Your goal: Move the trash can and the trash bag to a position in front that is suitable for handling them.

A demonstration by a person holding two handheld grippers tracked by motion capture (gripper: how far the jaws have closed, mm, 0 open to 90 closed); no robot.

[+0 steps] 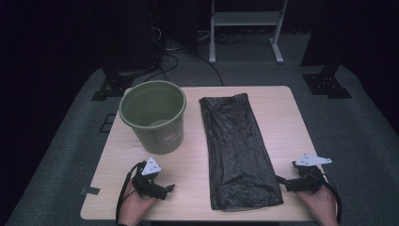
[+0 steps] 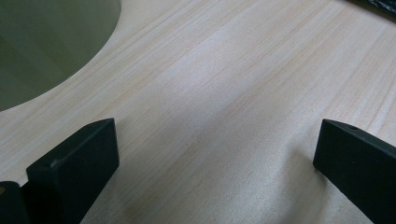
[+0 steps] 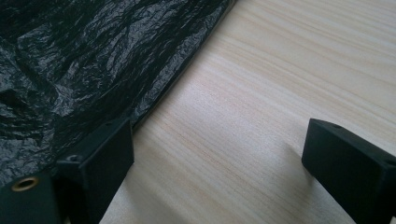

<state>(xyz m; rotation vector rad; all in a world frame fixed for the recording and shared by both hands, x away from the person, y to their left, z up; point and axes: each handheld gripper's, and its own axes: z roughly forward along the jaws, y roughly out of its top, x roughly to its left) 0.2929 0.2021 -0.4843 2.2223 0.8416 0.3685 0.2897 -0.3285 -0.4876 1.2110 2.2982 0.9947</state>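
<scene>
Bag (image 1: pixel 239 153) flat, edge beside right hand-held gripper (image 1: pixel 282 181) | both apart, empty | left hand-held gripper (image 1: pixel 170 188) near bin (image 1: pixel 154 115)

— Underfoot? Grey carpet (image 1: pixel 367 127), running out on every side of a pale wooden table (image 1: pixel 287 117) with visible grain.

— Behind it? Mostly darkness. Black drapes or walls, hard to tell which. A white metal frame (image 1: pixel 244 28) on two feet, standing on the carpet at the far side.

— Anything else down there? Black cables (image 1: pixel 164 59) tangled across the floor at far left, and black stand bases (image 1: pixel 327 82) left and right. Light falling on the tabletop, dim elsewhere
</scene>
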